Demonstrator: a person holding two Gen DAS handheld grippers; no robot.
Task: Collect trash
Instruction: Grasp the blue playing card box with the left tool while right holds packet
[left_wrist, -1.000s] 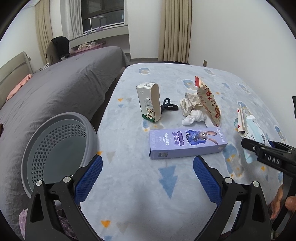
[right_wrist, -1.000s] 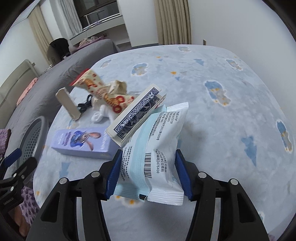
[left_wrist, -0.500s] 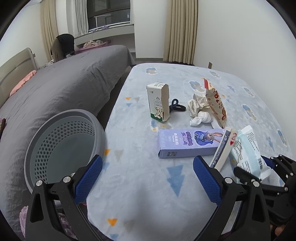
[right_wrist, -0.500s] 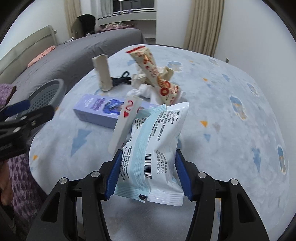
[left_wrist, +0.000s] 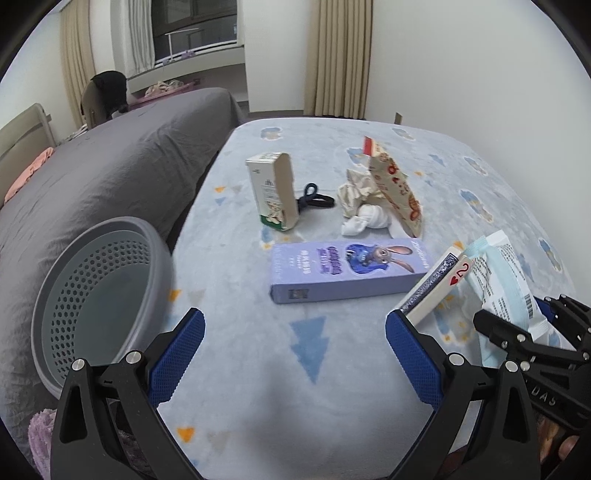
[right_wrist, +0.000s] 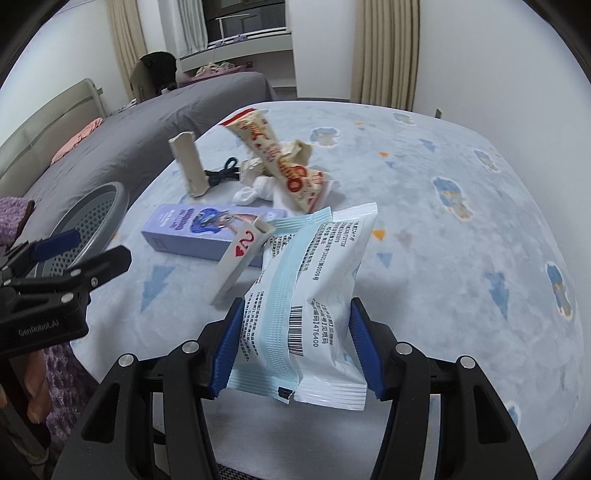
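My right gripper (right_wrist: 295, 310) is shut on a white and light-blue sealed packet (right_wrist: 310, 288), held above the blue patterned bedspread (right_wrist: 443, 229). A playing-card box (right_wrist: 240, 266) leans tilted against the packet's left side; I cannot tell whether the pads grip it too. In the left wrist view the packet (left_wrist: 506, 280) and card box (left_wrist: 432, 291) appear at the right, in the right gripper (left_wrist: 513, 314). My left gripper (left_wrist: 295, 354) is open and empty beside a grey perforated basket (left_wrist: 155, 236). A purple box (left_wrist: 347, 266), a carton (left_wrist: 275, 192), a snack wrapper (left_wrist: 395, 188) and crumpled paper (left_wrist: 356, 192) lie ahead.
A black hair tie (left_wrist: 314, 199) and a knotted white cloth (left_wrist: 364, 221) lie among the litter. A grey-covered bed (left_wrist: 110, 162) runs along the left behind the basket. A white wall (left_wrist: 480, 74) borders the right. A person's hand (right_wrist: 37, 398) holds the left gripper (right_wrist: 85, 251).
The right gripper has carried the packet and card box leftward, closer to the left gripper and basket. The left gripper has stayed open and nearly still.
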